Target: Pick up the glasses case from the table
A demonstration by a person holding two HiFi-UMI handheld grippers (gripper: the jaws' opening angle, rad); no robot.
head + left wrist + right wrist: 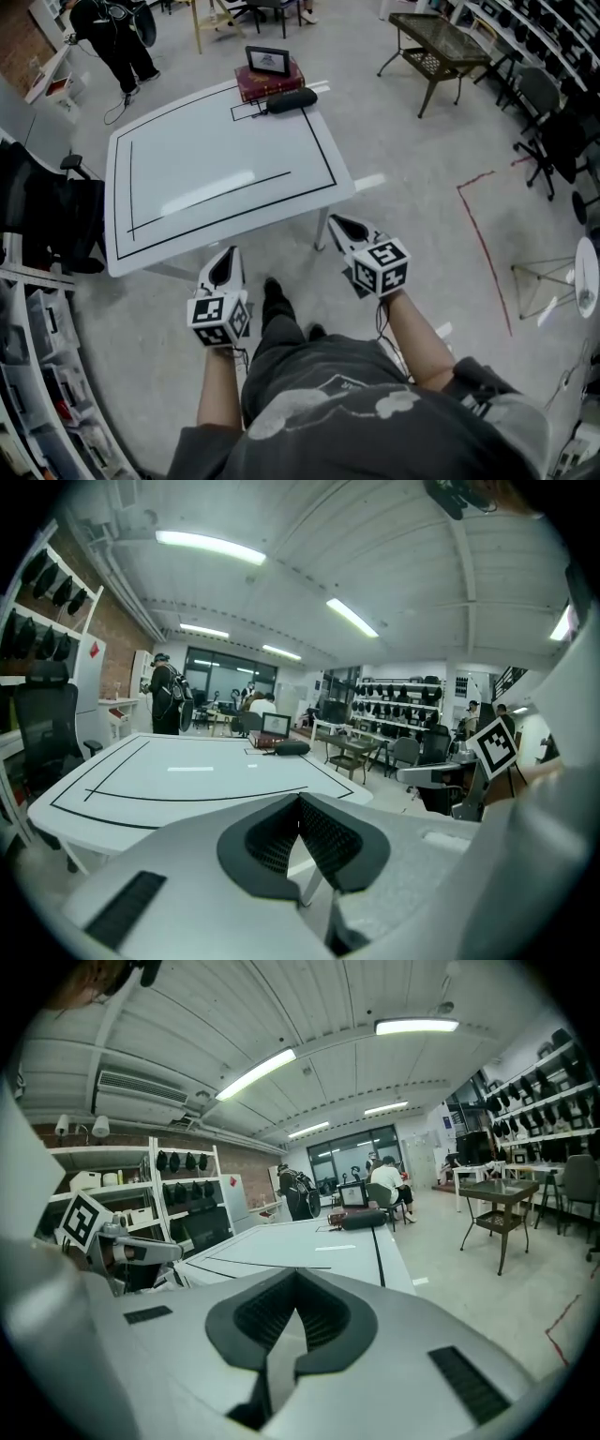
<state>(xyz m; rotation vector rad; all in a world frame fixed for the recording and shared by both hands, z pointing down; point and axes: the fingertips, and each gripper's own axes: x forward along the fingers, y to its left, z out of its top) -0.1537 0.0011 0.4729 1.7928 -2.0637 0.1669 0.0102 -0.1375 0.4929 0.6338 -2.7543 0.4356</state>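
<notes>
Head view: glasses case [292,99] lies at the far end of the table [187,202], just beside the red books [267,82] and well apart from both my grippers, which sit short of the near edge. Left gripper [225,265] and right gripper [345,228] both have jaws pressed together with nothing between them. Looks like the approach step: next move needs a reach across the table, one gripper's jaws spread and lined up across the case's narrow side.
</notes>
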